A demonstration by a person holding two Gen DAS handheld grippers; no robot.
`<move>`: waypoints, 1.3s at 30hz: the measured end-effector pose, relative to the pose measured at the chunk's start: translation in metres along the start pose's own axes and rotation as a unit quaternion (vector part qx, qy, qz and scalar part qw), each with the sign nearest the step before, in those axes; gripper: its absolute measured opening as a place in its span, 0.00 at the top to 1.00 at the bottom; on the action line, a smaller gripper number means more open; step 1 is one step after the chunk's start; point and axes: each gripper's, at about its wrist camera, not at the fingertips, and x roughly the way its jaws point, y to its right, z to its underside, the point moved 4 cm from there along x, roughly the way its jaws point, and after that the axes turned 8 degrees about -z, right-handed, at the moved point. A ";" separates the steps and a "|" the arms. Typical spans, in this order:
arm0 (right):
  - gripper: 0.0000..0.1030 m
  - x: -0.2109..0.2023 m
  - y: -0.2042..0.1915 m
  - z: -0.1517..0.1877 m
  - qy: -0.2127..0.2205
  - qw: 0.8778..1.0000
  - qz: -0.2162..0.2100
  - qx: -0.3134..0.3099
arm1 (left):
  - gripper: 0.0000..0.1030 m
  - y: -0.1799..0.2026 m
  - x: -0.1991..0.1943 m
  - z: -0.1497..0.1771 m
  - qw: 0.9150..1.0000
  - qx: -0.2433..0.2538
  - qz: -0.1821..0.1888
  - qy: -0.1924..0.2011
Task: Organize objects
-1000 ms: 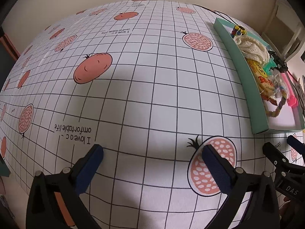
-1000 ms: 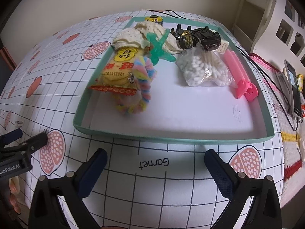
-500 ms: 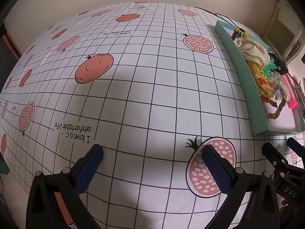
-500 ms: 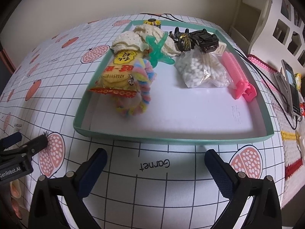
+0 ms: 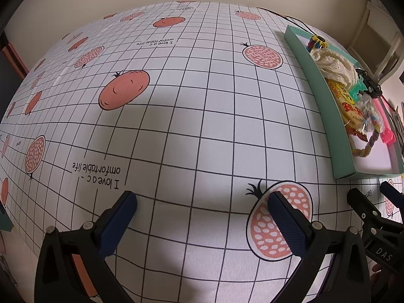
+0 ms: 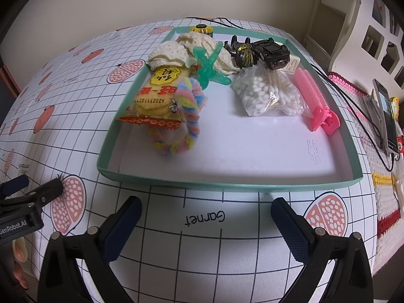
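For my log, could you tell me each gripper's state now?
Left gripper: open, holding nothing.
Right gripper: open, holding nothing.

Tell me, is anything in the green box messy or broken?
Nothing looks broken or spilled. It is messy, though: in the green box, the biscuit packet, fluffy rainbow ring and lace cloth lie heaped at the left, while the front stays bare.

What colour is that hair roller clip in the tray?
Pink hair roller clip; clearest in the right wrist view.
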 end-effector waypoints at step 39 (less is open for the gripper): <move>0.00 0.000 0.004 0.000 -0.002 1.000 0.000 0.000 | 0.00 0.000 -0.002 0.003 1.000 -0.001 -0.001 -0.004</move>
